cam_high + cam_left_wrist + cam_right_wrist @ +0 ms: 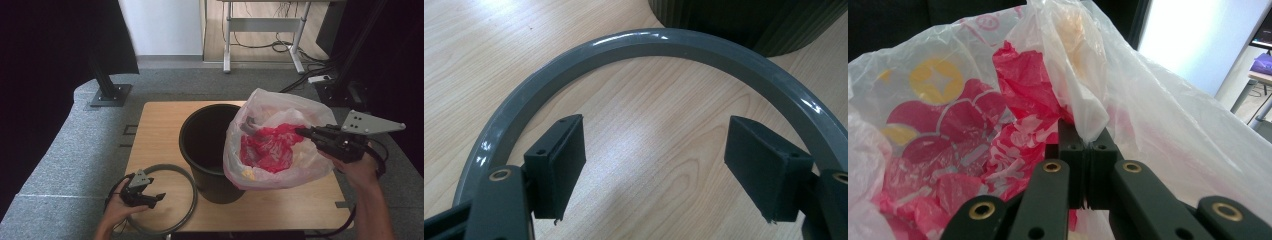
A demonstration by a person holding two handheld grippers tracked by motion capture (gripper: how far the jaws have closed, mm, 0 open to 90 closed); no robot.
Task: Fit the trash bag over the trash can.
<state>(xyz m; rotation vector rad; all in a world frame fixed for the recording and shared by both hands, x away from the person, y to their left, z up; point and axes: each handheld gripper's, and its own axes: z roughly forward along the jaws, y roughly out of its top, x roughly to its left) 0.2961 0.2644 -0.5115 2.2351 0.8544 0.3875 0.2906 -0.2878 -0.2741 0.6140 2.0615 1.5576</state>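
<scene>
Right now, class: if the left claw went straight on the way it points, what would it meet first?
Probably the grey ring arching across its path; the left claw is open inside it, with the black bin just beyond.

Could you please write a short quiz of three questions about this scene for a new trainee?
1. True or false: the right gripper has its jaws shut on the plastic bag.
2. The grey ring lies: A) inside the black bin, B) flat on the wooden table, C) on the floor.
3. Fill in: the jaws of the left gripper stand ____, one on each side of bare table within the ring.

Key: 1 true; 2 B; 3 open. The black bin stands upright beside the bag.
</scene>
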